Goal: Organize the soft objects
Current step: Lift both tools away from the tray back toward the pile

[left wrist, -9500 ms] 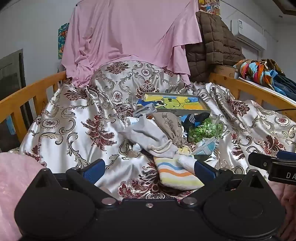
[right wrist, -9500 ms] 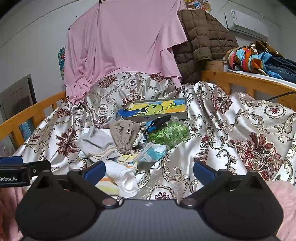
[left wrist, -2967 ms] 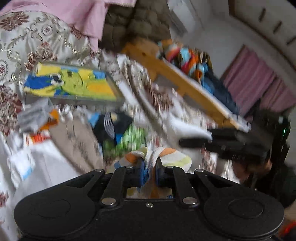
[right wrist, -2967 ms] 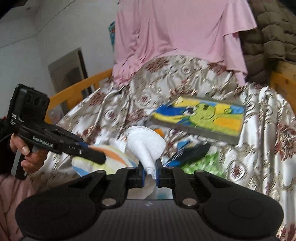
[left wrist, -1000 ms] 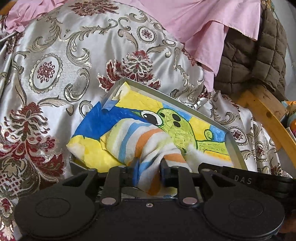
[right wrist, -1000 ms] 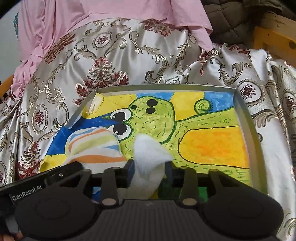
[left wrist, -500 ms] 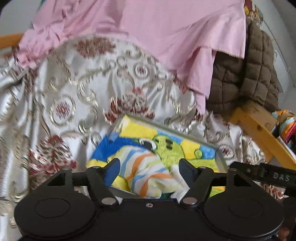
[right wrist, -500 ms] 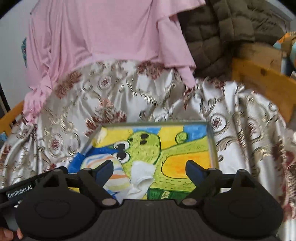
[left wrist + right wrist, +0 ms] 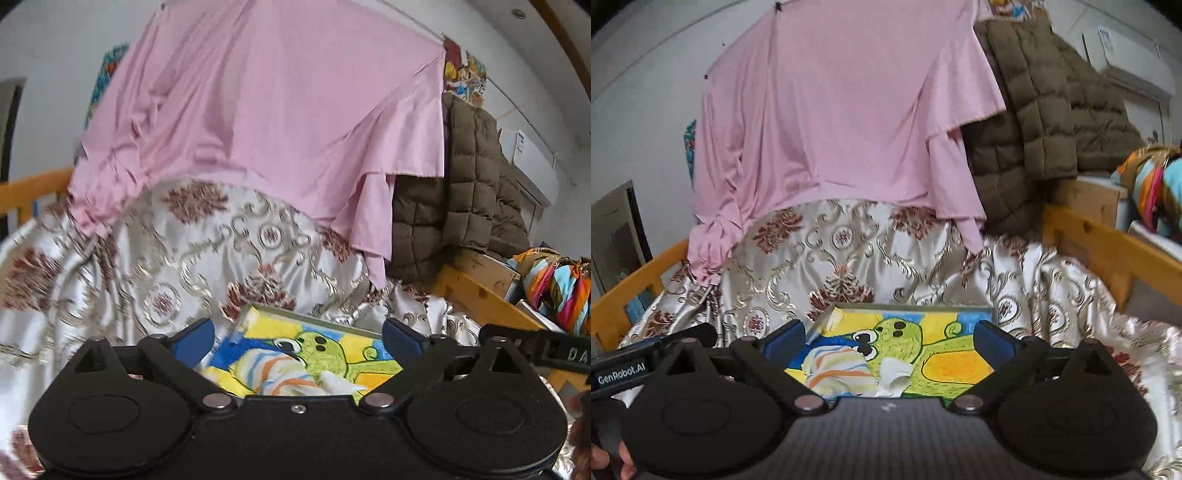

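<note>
A bed draped in floral satin bedspread (image 9: 849,254) is filling both views. The right gripper (image 9: 888,338) and left gripper (image 9: 297,336) are hanging with fingers spread wide, holding nothing. Beyond them, the striped sock (image 9: 838,373) and white sock (image 9: 892,373) are lying in the cartoon-printed tray (image 9: 960,363), touching each other. Both are sitting near its front edge; I judge a careless brush could be dragging them out.

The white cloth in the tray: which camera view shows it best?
The right wrist view: the white cloth lies whole in the tray beside the striped cloth. In the left wrist view, only its crumpled top shows above the hand-held gripper's body.
</note>
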